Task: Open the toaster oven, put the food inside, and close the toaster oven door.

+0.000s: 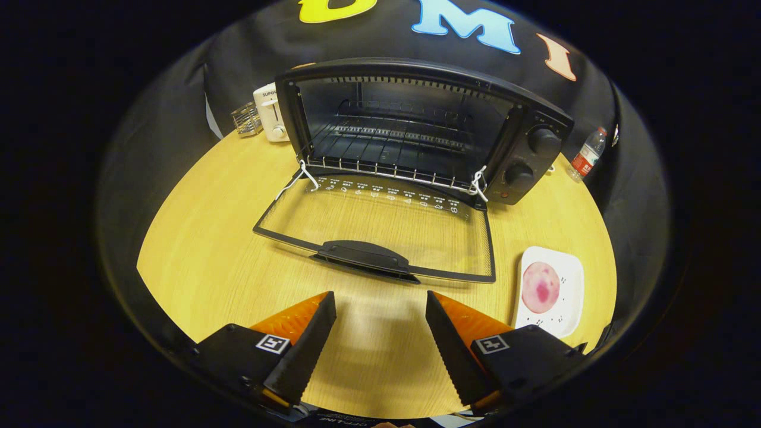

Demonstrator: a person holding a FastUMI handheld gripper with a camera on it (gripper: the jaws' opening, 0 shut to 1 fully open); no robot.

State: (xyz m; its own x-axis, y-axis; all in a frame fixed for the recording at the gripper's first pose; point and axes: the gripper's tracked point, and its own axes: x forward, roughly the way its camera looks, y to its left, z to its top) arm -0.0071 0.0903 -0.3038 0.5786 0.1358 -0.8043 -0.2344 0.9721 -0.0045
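A round wooden table (196, 249) fills the middle of the frame. On its far side, upper centre, the black toaster oven (416, 128) stands open, its glass door (380, 229) folded flat onto the table just ahead of the fingers. Lower right, a white plate (574, 279) holds the round pink food (540, 288). Upper left sits a white toaster (270, 113) beside a clear rack (247, 119); a water bottle (587, 154) stands upper right. The gripper (380, 309) hangs spread apart, holding nothing

One toaster oven (416, 128), one plate (550, 291), one bottle (587, 154), perhaps one toaster (270, 113).
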